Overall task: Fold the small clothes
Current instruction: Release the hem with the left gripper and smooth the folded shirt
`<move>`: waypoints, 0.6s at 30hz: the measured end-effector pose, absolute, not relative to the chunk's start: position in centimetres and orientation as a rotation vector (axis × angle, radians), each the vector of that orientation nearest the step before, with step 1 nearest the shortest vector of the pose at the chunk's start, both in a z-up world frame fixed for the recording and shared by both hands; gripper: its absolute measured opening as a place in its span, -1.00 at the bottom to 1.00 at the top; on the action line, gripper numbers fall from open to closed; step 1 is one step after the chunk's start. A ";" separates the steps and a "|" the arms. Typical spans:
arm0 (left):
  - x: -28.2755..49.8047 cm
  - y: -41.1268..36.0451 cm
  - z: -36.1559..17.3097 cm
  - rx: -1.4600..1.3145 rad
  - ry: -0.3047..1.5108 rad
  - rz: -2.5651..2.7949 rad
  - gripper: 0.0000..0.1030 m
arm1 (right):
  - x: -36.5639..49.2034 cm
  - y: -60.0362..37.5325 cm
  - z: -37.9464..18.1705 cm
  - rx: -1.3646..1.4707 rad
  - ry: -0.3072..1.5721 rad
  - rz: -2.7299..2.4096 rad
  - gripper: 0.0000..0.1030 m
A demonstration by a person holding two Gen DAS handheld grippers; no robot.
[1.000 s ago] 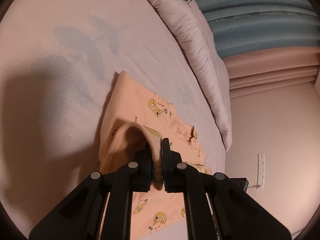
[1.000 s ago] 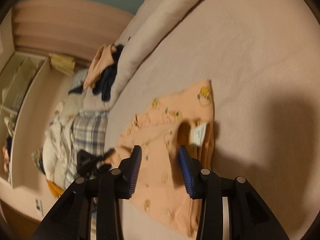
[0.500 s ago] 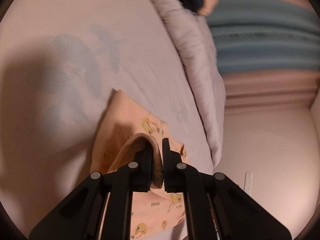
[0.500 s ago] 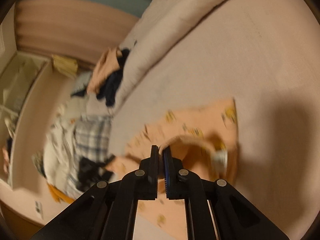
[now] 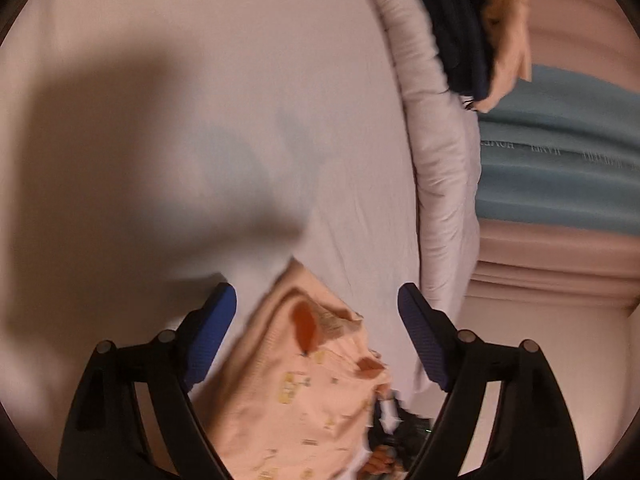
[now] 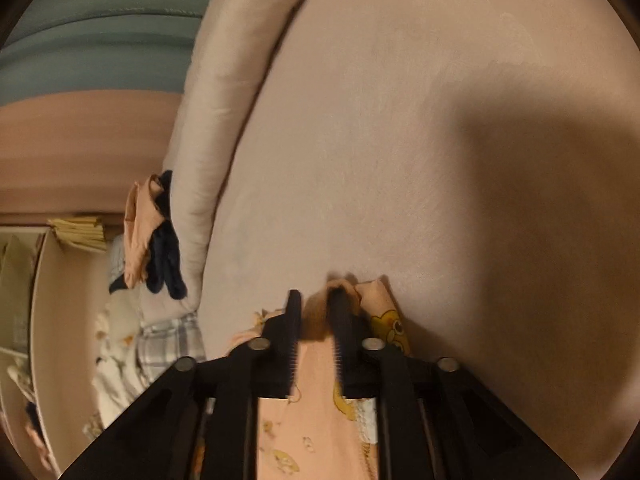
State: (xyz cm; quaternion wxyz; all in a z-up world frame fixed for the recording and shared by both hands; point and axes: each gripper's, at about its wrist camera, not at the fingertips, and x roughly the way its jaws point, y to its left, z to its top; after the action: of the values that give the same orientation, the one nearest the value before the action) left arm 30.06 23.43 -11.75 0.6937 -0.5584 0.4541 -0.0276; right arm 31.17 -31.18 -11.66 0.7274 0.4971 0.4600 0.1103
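- The small peach garment (image 5: 304, 396) with little yellow cartoon prints is lying on the pale bed sheet (image 5: 200, 100), a little way in from the long rolled duvet (image 5: 440, 184) that is running along the sheet's edge.
- The left gripper (image 5: 318, 332) is hanging over the garment with its blue pads wide apart, and it is holding nothing.
- The right gripper (image 6: 316, 320) is sitting low on the garment's far edge with a narrow gap between its fingers. Peach cloth is lying in that gap, but the picture is blurry, so I cannot tell if it is pinching the cloth or letting go.
- The fold looks like it is about half done. The cloth is lying doubled, but it is bumpy, and it probably needs another fold and some smoothing.
- Half a second ago both grippers were squeezed shut on a raised loop of the cloth. Now the left one is open and the loop is lying down on the sheet.
- A pile of dark and peach clothes (image 6: 154, 232) is waiting on the duvet, and looks unfolded.
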 end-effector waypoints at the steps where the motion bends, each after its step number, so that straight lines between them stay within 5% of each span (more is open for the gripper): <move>1: 29.8 23.5 -11.2 -1.213 1.008 -0.067 0.59 | 30.8 -31.6 -11.1 1.084 0.994 0.231 -0.23; 10: 29.3 17.0 -8.7 -0.896 1.035 -0.344 0.41 | 28.5 -27.8 -5.8 0.755 0.934 0.426 -0.13; 18: 33.2 10.1 -12.8 -0.805 1.169 -0.412 0.34 | 29.0 -23.8 -7.9 0.616 1.040 0.513 -0.13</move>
State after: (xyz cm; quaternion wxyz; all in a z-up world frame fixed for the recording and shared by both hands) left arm 33.23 10.08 -12.77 0.7392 -0.3669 0.5327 -0.1876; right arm 28.99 -23.80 -7.94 0.7923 0.2862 0.4833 0.2384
